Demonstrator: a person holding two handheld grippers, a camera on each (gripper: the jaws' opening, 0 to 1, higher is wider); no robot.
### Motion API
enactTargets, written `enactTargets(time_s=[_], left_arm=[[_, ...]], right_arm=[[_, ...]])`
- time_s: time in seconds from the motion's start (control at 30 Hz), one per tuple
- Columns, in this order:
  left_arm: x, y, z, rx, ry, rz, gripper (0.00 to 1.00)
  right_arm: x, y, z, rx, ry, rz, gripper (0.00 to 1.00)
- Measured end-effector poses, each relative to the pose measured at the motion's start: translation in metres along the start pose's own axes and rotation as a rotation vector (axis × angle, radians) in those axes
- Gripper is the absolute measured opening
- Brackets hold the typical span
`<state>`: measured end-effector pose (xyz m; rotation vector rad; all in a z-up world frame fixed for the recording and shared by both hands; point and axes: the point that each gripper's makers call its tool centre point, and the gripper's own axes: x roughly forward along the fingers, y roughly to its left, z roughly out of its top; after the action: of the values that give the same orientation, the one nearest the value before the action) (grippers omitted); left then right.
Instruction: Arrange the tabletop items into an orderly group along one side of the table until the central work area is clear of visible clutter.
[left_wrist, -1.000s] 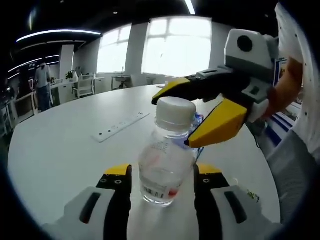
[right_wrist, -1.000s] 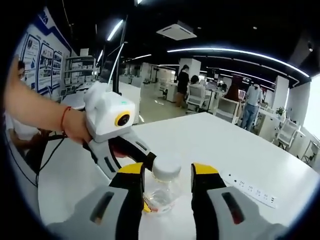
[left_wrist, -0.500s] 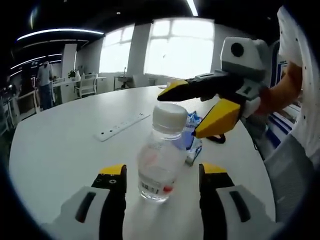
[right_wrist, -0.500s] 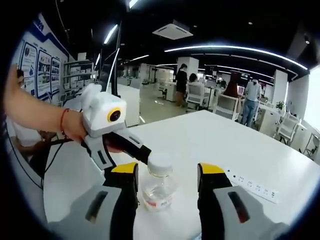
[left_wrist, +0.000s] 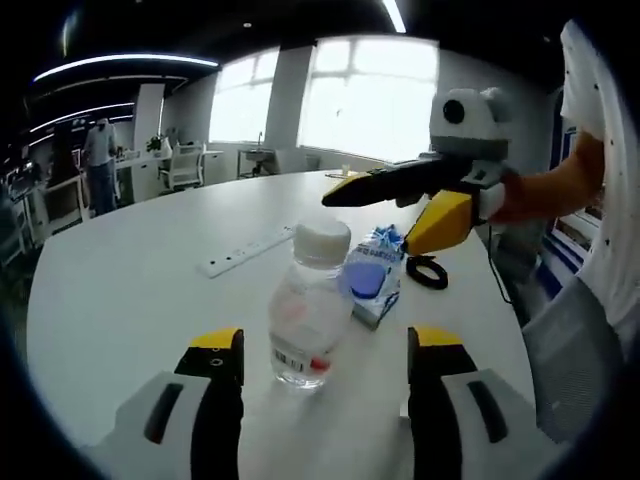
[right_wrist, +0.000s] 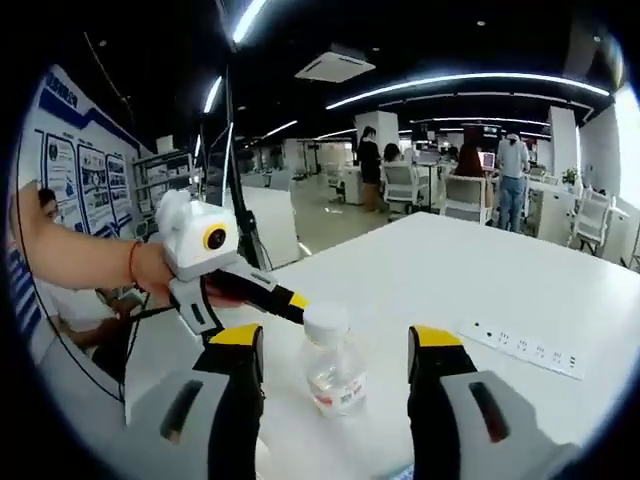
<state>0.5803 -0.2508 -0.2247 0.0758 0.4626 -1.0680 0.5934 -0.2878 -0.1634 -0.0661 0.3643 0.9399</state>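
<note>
Left gripper view: left gripper wide open, nothing held, yellow-tipped jaws either side of bottle, apart from it. Bottle clear plastic w/ white cap, upright on white table, small label near base. Just behind bottle, to its right: blue-and-white packet, flat on table. Beyond packet: black ring-shaped item, too small to ID. White power strip further back on left, well apart from bottle. Right gripper over the packet, coming in from right, held by a hand; jaws parted, nothing between them.

Right gripper view: right gripper open wide, empty, bottle standing between jaw tips w/ gaps both sides. Left gripper beyond bottle on left, gripped by a hand w/ red wrist band; opening not clear from this angle. Power strip at right on table. Open office behind, people standing at desks in background.
</note>
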Motion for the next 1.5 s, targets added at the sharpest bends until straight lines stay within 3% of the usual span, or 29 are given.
enactTargets(time_s=[0.53, 0.9, 1.1, 1.5], left_arm=[[-0.030, -0.022, 0.002, -0.027, -0.007, 0.058, 0.72], [-0.054, -0.047, -0.007, -0.063, 0.007, 0.095, 0.73], [-0.063, -0.061, -0.010, -0.082, 0.007, 0.112, 0.73], [-0.071, -0.089, -0.013, -0.130, -0.020, 0.135, 0.77]], right_arm=[[-0.026, 0.013, -0.021, -0.054, 0.093, 0.085, 0.59], [-0.043, 0.020, -0.036, -0.044, 0.143, 0.156, 0.58], [-0.050, 0.029, -0.050, -0.050, 0.186, 0.216, 0.57], [-0.057, 0.056, -0.084, -0.011, 0.318, 0.428, 0.43]])
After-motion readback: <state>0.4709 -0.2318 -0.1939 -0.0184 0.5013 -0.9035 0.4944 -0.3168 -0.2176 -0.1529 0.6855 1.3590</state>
